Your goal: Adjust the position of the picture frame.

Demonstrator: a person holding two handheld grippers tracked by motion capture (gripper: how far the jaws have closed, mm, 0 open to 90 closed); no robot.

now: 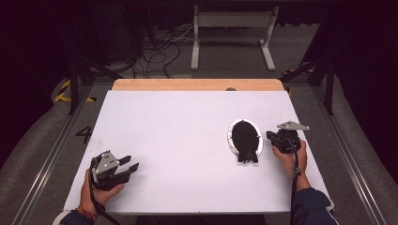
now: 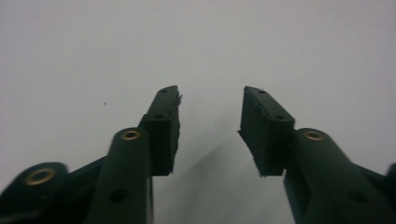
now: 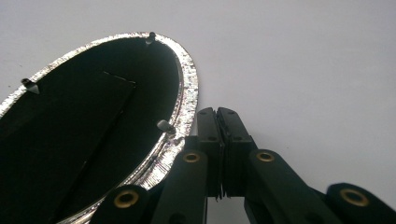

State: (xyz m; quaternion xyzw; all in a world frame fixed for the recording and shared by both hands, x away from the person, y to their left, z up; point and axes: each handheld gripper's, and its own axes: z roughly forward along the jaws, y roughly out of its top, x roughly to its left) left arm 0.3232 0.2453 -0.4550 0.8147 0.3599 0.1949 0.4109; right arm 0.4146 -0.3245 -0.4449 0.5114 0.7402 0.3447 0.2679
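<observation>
Black jaws on the left tool (image 1: 127, 165) stand apart with nothing between them, low on the white desk (image 1: 178, 140). Farther off, the right tool (image 3: 219, 154) is shut tight on nothing, just beside the picture frame (image 3: 93, 135) with its shiny rim. It could bump the frame and slide it away.
</observation>
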